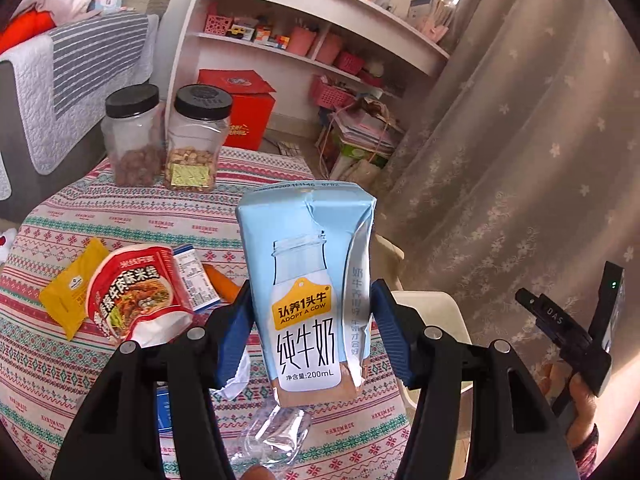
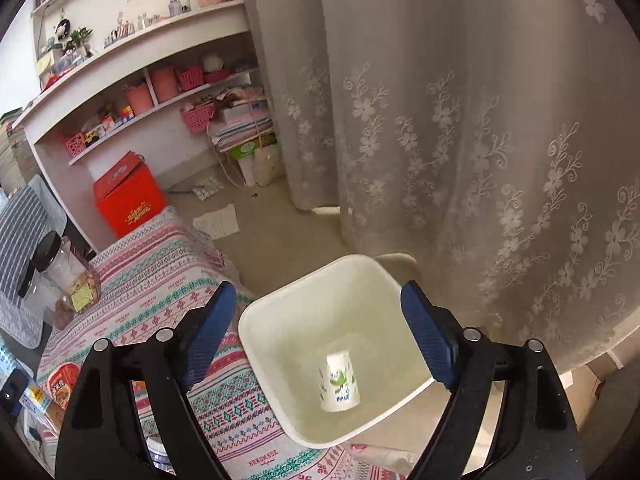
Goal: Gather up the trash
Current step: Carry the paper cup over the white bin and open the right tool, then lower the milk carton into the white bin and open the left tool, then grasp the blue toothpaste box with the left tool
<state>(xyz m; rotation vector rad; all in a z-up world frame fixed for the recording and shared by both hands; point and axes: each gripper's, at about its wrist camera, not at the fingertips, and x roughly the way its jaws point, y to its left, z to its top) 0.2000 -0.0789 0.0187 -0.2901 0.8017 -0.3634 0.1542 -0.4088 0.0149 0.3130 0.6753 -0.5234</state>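
Right now the big table (image 1: 72,240), with its striped, patterned cloth, is taking up most of the left view, and the cream bin (image 2: 280,332) is standing on the floor just beside the table edge, by the flowered curtain (image 2: 480,120). Looking down from the right view, a small white cup (image 2: 339,384) is lying at the bottom of the bin. The right gripper (image 2: 316,332) is hanging over the bin with its jaws spread wide and nothing between them. The left gripper (image 1: 312,328) is squeezing a pale blue milk carton (image 1: 304,280) by its two sides, holding it upright above the table. More trash is waiting on the cloth: a red and white noodle pouch (image 1: 136,292), a yellow packet (image 1: 72,292) just beside it, and a crinkly clear wrapper (image 1: 276,436) under the carton. Two jars (image 1: 196,140) with black lids are standing at the far edge, and they look like food, not trash. I am thinking the step now is carrying the carton over to the bin. To do it well, the left gripper should be keeping its squeeze until the carton is right over the opening, then letting go. The right gripper should be moving out of the way so the two are not bumping.
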